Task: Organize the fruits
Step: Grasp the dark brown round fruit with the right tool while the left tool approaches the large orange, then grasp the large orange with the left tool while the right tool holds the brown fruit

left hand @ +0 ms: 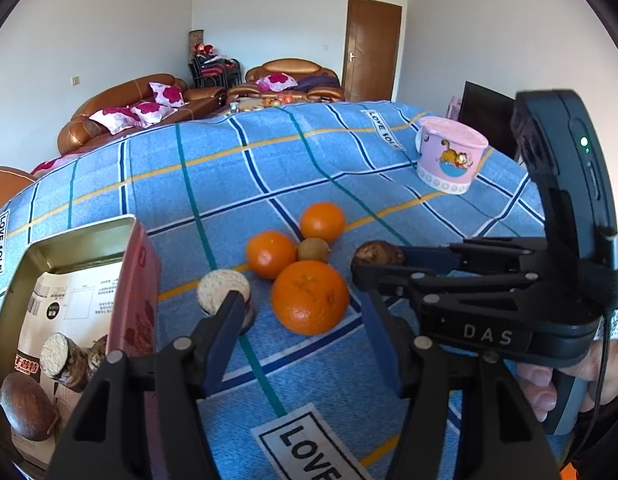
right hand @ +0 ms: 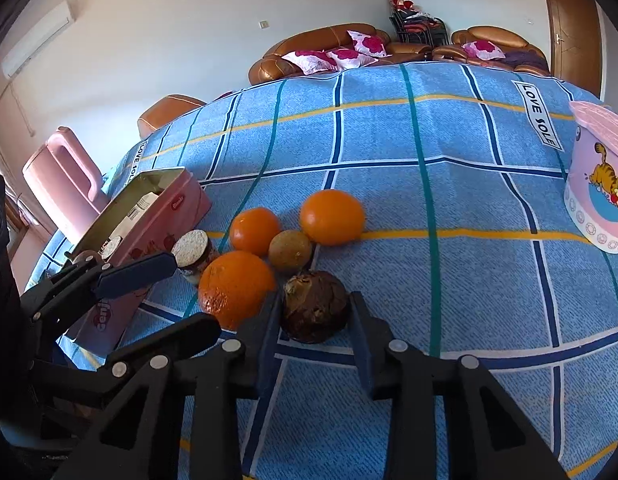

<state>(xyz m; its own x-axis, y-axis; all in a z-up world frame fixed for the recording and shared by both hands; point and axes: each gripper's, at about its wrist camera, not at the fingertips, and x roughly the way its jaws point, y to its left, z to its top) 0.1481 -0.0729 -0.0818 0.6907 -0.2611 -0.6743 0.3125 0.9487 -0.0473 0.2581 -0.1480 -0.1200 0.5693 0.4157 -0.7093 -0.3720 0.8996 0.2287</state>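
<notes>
Three oranges lie on the blue checked cloth: a large one (left hand: 310, 297) (right hand: 236, 289) nearest, two smaller ones (left hand: 270, 254) (left hand: 322, 222) behind, with a kiwi (left hand: 313, 249) (right hand: 290, 250) between them. A cut taro piece (left hand: 224, 292) (right hand: 193, 257) stands left of them. A brown taro root (right hand: 315, 306) (left hand: 377, 255) sits between the fingers of my right gripper (right hand: 315, 322), whose jaws are open around it. My left gripper (left hand: 305, 340) is open and empty, just before the large orange. An open pink tin (left hand: 135, 292) (right hand: 165, 216) at left holds taro pieces.
A pink Garfield cup (left hand: 449, 154) (right hand: 601, 184) stands at the table's far right. A pink chair (right hand: 65, 176) is beyond the left edge. Brown sofas (left hand: 121, 108) line the far wall.
</notes>
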